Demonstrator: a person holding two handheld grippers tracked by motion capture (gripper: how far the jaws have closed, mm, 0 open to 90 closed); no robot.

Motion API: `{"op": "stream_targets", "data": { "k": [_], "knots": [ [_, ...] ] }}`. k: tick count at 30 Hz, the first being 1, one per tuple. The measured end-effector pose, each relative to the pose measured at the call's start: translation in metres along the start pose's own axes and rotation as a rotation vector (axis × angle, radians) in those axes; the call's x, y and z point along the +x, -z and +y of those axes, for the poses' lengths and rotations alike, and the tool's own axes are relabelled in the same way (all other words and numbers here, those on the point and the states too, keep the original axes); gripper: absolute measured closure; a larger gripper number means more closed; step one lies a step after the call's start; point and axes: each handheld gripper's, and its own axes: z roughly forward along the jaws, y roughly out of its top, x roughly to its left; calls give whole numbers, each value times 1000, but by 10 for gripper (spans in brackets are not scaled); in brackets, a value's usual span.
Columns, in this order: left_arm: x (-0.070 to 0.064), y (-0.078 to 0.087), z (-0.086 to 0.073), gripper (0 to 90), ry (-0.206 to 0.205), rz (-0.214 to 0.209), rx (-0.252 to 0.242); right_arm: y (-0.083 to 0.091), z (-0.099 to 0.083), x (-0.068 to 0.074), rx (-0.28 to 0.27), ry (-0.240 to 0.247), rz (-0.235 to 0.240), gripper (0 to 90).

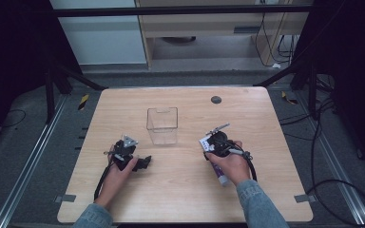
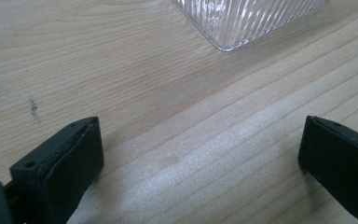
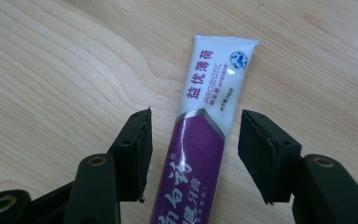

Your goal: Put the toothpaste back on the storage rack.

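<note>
A pale wooden counter is seen from above, and at its middle a clear plastic box is stood upright with its mouth open to the top; a ribbed corner of it is also caught at the top of the left gripper view. To the right of the box, and apart from it, a toothpaste tube is laid flat on the counter, its white crimped end turned toward the far side and its purple body run back under the person's right hand. The right gripper is held low over the tube, with one black finger set at each side of the purple part; the fingers are spread, a strip of bare wood is left between each pad and the tube, and nothing is gripped yet. The left gripper is rested on the counter to the left of the box, its fingers released wide with only bare wood between them. The step in hand is judged to be the taking up of the tube, most likely so that it can be put into the box. For the next move, the right fingers would need to be closed squarely across the tube's width, firmly enough that the soft, smooth body is not let slip, before it is lifted and carried left toward the open box.
</note>
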Motion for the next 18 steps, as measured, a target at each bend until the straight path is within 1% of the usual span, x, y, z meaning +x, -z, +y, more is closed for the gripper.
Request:
{"op": "stream_targets", "data": {
  "k": [5, 7, 18],
  "knots": [
    [0, 0, 0, 0, 0, 0, 0, -10, 1, 1, 21, 1, -1, 441],
    [0, 0, 0, 0, 0, 0, 0, -12, 2, 1, 30, -6, -6, 439],
    [0, 0, 0, 0, 0, 0, 0, -21, 2, 0, 64, -11, -13, 432]
  ]
}}
